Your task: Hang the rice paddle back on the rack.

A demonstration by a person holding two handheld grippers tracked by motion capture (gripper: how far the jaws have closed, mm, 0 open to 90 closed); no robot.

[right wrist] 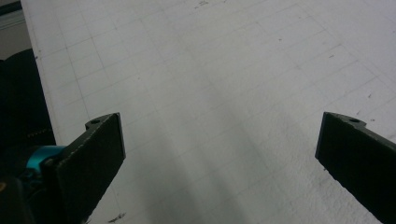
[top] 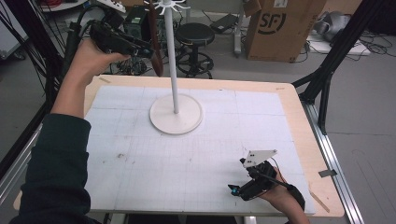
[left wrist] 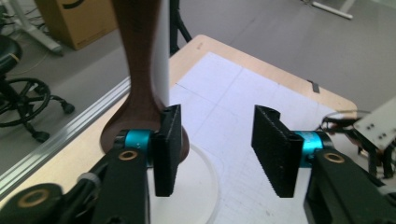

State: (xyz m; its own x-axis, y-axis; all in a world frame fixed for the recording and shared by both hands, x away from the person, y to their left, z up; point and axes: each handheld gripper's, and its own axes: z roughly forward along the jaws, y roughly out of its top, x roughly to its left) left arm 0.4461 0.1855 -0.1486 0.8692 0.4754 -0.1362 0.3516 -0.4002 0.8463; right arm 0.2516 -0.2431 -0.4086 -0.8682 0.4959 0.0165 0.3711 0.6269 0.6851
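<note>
A white rack stands on the mat, with a thin pole (top: 172, 56) on a round base (top: 176, 116) and hooks at the top. From a hook hangs a dark brown wooden spoon (top: 155, 42), wide end down. My left gripper (top: 148, 50) is held high beside it, open. In the left gripper view the spoon (left wrist: 140, 70) hangs just outside the left pad (left wrist: 167, 149), in front of the pole (left wrist: 162, 56), and nothing is between the jaws of the left gripper (left wrist: 217, 126). My right gripper (top: 238, 191) rests low at the mat's near right, open (right wrist: 219, 135) over bare mat.
A white gridded mat (top: 187, 154) covers the wooden table. Behind the table are a black stool (top: 194, 35) and a cardboard box (top: 280, 28). A black stand leg (top: 327, 79) rises off the table's right edge.
</note>
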